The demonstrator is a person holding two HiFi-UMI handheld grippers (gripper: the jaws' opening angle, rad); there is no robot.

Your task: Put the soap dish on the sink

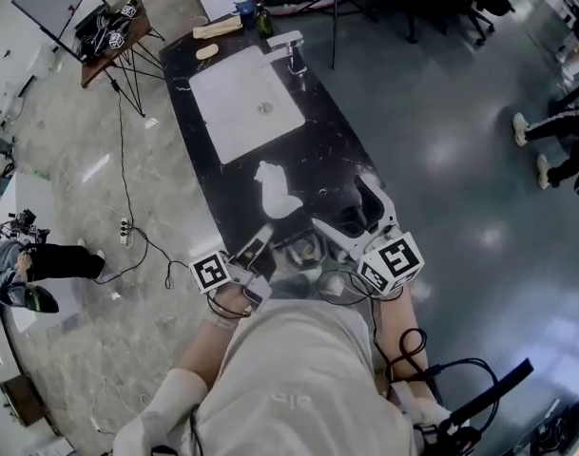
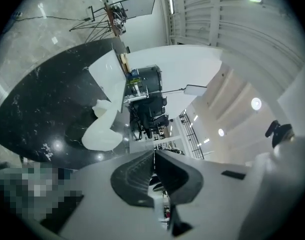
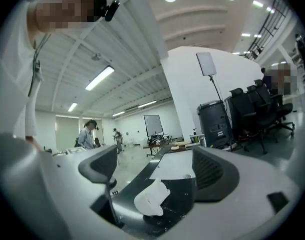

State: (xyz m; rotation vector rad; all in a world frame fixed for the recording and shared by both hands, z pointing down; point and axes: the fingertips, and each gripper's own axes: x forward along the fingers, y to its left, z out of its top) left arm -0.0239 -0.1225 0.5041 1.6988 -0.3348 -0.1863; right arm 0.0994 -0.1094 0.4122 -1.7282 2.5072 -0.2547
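The white soap dish (image 1: pixel 277 190) lies on the black counter (image 1: pixel 327 150), near of the white sink (image 1: pixel 246 103). My left gripper (image 1: pixel 260 238) is at the counter's near end, just short of the dish, shut with nothing in it. In the left gripper view its jaws (image 2: pixel 154 156) touch, and the soap dish (image 2: pixel 103 129) shows ahead to the left. My right gripper (image 1: pixel 351 212) hovers to the right of the dish, open and holding nothing. In the right gripper view the soap dish (image 3: pixel 151 198) lies on the counter low between the spread jaws (image 3: pixel 155 166), with the sink (image 3: pixel 175 166) beyond.
A faucet (image 1: pixel 289 50) stands at the sink's far right corner, with wooden items (image 1: pixel 218 28) and a bottle (image 1: pixel 263 19) at the counter's far end. A small tripod table (image 1: pixel 113 36) stands far left. Cables (image 1: pixel 127 231) trail on the floor. A person's legs (image 1: pixel 555 141) are at the right.
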